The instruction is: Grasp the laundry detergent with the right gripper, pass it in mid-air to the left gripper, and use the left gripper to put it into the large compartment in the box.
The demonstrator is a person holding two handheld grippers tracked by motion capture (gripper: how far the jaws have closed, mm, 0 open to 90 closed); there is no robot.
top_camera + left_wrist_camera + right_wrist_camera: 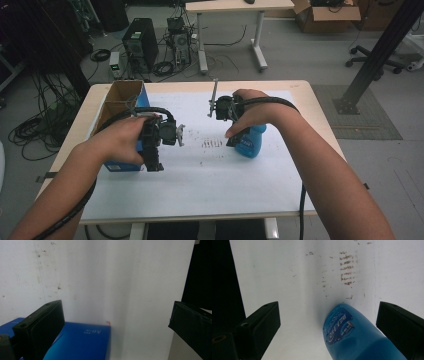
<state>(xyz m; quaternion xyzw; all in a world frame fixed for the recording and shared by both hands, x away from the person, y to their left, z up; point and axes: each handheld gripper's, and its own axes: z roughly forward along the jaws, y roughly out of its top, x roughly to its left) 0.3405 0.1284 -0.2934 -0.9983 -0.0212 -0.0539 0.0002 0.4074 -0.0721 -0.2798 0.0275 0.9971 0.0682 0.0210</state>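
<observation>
A blue plastic bottle lies on the white sheet, right of centre. My right gripper hangs over it, open. In the right gripper view the bottle sits between the wide-apart jaws of that gripper, touching neither. A blue box with an open cardboard top stands at the table's left edge. My left gripper hovers beside it, open. In the left gripper view the box lies low between the spread jaws of that gripper, which hold nothing.
Brown smudges mark the sheet between the hands, seen also as smudges beyond the bottle. On the floor behind the table are a computer tower, cables, a desk and a cardboard box. A black post slants at right.
</observation>
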